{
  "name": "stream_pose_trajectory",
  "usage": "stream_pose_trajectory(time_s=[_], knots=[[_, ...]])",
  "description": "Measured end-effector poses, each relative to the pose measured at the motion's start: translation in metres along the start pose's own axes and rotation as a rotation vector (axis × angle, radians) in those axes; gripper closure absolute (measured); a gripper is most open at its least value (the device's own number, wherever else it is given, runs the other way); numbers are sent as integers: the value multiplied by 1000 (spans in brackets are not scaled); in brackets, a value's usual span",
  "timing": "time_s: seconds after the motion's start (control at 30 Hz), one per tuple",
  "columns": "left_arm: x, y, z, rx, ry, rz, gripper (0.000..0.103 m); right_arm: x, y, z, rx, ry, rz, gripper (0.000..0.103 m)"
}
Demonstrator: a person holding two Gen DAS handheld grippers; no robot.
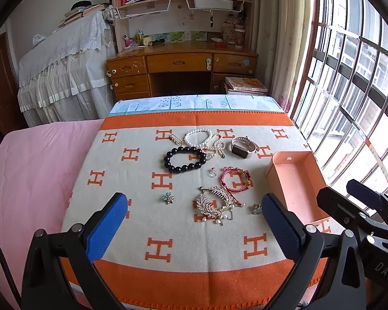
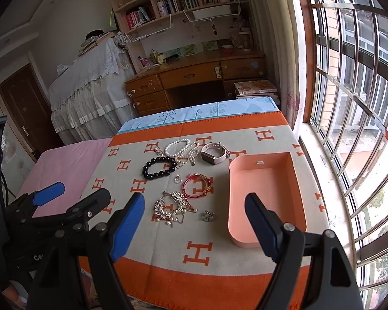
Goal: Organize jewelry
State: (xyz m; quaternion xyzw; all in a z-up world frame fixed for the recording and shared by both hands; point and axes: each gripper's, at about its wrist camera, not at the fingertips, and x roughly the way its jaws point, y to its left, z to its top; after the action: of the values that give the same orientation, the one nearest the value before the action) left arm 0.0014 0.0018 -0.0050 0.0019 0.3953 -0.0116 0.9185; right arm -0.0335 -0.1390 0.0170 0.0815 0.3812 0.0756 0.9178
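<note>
Jewelry lies on an orange and grey blanket [image 1: 142, 232]: a black bead bracelet [image 1: 185, 159], a pearl bracelet [image 1: 198, 137], a white smartwatch [image 1: 243, 146], a small ring [image 1: 213, 172], a red cord bracelet [image 1: 236, 178], a rhinestone hair comb [image 1: 216, 205] and two flower earrings [image 1: 169, 198]. An empty pink box [image 1: 295, 180] sits to the right; it also shows in the right wrist view [image 2: 266, 188]. My left gripper [image 1: 194, 230] is open and empty above the near blanket. My right gripper [image 2: 194, 227] is open and empty, near the box's front.
The blanket covers a table beside a pink bed [image 1: 33, 170]. A barred window [image 2: 349, 103] runs along the right. A wooden desk [image 1: 181, 69] with bookshelves stands beyond the table. A stack of books [image 1: 245, 85] sits behind the table's far edge.
</note>
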Motion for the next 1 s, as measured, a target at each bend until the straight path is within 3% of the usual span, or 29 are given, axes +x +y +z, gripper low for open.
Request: stream_pose_trajectory(time_s=[1.0], knots=[[0,9,2,-4,8,5,1,12,8,-8,9,25,26,23]])
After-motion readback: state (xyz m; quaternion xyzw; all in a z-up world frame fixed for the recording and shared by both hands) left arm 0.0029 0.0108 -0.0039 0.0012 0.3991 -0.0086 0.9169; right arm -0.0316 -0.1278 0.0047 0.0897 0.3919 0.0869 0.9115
